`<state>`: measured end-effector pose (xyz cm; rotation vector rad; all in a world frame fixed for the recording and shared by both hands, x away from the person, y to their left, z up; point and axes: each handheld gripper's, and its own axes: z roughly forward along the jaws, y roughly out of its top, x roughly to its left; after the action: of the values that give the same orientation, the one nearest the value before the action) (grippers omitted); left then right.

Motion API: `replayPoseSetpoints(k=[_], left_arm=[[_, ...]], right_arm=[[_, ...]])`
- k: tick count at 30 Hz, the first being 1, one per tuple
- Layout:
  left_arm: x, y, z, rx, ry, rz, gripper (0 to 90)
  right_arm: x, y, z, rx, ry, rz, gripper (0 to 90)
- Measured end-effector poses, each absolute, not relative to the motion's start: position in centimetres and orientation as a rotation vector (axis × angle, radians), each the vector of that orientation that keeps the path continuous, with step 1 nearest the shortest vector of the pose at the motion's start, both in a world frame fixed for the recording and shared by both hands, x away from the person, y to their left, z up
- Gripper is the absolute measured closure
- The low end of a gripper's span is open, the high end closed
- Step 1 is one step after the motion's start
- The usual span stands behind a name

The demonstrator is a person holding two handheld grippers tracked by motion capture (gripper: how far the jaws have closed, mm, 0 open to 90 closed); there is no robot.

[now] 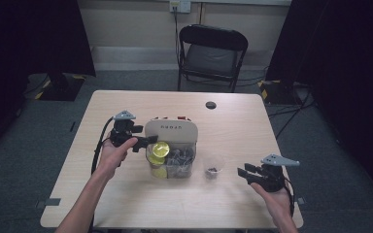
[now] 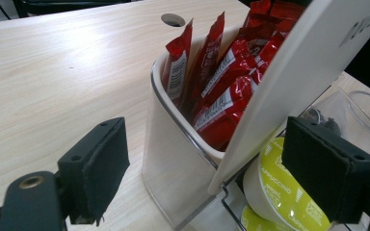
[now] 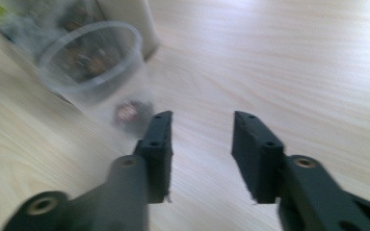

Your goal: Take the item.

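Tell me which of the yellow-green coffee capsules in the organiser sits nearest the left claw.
The upper capsule, lid printed "cappuccino", right beside the left claw's right pad. The other capsule lies below it, lower in the clear organiser.

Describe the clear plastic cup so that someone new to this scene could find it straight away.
On the light wooden table, look just right of the white organiser box near the middle. The clear plastic cup stands alone there, apart from the box, with small dark pieces at its bottom. Unlike its neighbours, it is see-through, round and open-topped.
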<state>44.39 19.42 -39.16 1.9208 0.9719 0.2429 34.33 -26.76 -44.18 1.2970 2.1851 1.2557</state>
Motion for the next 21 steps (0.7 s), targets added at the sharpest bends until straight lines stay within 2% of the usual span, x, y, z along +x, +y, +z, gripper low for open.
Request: replayPoseSetpoints(k=[4,6,8,14,21], left_arm=[[44.2,19.7,-38.6,1.905,0.96,0.24,16.3],[44.2,20.1,-38.4,1.895,0.951,0.24,16.3],[44.1,20.6,-38.1,1.88,0.946,0.236,16.3],[44.3,22.1,-37.7,1.829,0.975,0.252,16.3],[44.6,23.2,-37.2,1.788,0.992,0.265,15.5]], right_arm=[[34.3,-27.3,-45.5,1.337,2.191,1.174,45.6],[34.4,-27.4,-45.8,1.349,2.192,1.159,43.8],[34.7,-27.7,-47.1,1.389,2.198,1.092,36.7],[35.2,-27.7,-48.3,1.403,2.188,1.004,29.1],[35.0,-27.7,-49.2,1.406,2.19,0.925,25.3]])
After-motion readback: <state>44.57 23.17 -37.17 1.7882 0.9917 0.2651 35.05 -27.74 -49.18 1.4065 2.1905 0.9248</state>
